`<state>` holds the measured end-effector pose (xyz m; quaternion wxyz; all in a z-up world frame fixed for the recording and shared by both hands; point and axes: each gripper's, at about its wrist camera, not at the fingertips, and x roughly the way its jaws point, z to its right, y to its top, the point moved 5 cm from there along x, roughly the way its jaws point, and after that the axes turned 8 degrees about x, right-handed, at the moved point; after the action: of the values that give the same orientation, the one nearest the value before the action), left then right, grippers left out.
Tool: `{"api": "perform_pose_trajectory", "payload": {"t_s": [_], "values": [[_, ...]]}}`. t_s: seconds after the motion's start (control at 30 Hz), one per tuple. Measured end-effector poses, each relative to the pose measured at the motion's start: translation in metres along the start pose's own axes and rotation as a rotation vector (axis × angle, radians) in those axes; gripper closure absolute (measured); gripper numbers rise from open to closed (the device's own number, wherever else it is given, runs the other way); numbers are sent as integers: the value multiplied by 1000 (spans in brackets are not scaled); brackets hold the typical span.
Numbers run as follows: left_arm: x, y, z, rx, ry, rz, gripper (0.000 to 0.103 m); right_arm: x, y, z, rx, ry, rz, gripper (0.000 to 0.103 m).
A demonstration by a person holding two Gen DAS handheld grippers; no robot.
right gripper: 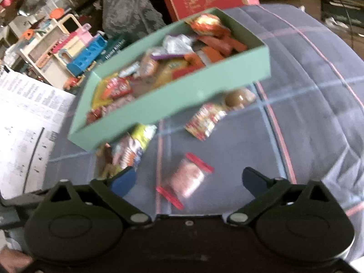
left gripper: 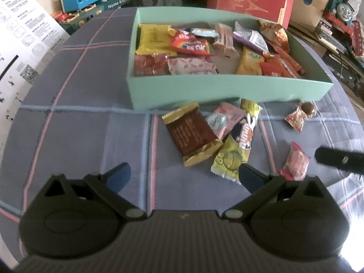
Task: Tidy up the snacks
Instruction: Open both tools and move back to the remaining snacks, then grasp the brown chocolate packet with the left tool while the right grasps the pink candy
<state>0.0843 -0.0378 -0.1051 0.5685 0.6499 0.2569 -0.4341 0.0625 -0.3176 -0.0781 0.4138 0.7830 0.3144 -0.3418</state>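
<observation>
Green box point(left gripper: 204, 88) sits packed with snacks on the plaid cloth point(left gripper: 79, 125) — loose packets just in front. Left gripper point(left gripper: 184, 175) hovers wide open near the brown bar point(left gripper: 193, 134); right gripper point(right gripper: 188, 177) gapes too — pink candy point(right gripper: 186, 177) between its fingers, untouched.

Right wrist view is smeared w/ motion blur, so the print on the pink-and-red wrapped snack point(right gripper: 188, 177) just ahead of the right tool point(right gripper: 188, 179) can't be read, same for the packs in the green box point(right gripper: 173, 100). Box front wall hides part of the yellow-white pack point(right gripper: 138, 143) there. In the left wrist view, the right tool point(left gripper: 339, 161) is cut off by the right edge, only a dark bit shows, tbh can't tell its jaw state from there. White instruction sheet point(left gripper: 25, 52) print too small to read, sheet runs off the left edge.
</observation>
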Motion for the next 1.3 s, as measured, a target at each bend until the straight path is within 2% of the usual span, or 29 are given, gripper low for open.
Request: {"api": "perform_pose_trajectory", "payload": {"t_s": [0.1, 0.27, 0.5, 0.73, 0.97, 1.13, 1.3], "values": [[3, 0, 2, 2, -7, 7, 0, 3, -6, 6, 9, -19, -6, 20], [6, 1, 4, 9, -1, 11, 0, 9, -10, 1, -20, -8, -18, 57], [8, 5, -1, -9, -4, 16, 0, 23, -13, -18, -99, -26, -18, 58], [13, 7, -8, -32, 14, 4, 0, 31, -19, -37, -291, -79, 18, 65], [17, 12, -10, -36, 41, 1, 0, 26, -9, -18, -261, -105, 50, 70], [22, 25, -24, -116, 56, 8, 0, 20, -6, -3, -221, -111, 66, 70], [34, 37, -25, -132, 69, -5, 6, 22, -7, -4, -234, -121, 78, 69]]}}
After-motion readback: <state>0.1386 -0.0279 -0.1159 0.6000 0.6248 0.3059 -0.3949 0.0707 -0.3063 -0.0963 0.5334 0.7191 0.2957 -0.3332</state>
